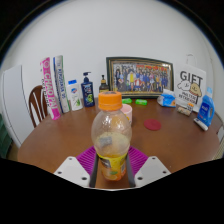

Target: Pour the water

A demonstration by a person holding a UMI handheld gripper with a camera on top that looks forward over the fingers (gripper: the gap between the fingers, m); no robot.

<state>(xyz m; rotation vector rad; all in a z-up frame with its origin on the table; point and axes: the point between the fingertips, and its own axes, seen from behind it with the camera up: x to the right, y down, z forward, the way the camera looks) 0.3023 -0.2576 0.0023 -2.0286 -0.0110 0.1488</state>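
The gripper (pixel 111 163) is clamping an orange-capped bottle (pixel 111 137) upright between its closed jaws; a red lid (pixel 152 125) is lying on the table (pixel 60 140) beyond them.

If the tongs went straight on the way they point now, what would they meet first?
The bottle with the orange cap: it already stands between the tongs. Whether both pads press on it cannot be told.

Bottle (pixel 110 140): clear, orange cap, yellow label. Finger pads (pixel 88 156) were purple. Table (pixel 60 135) was brown wood. Lid (pixel 152 125) red. Pump bottle (pixel 88 92) dark blue.
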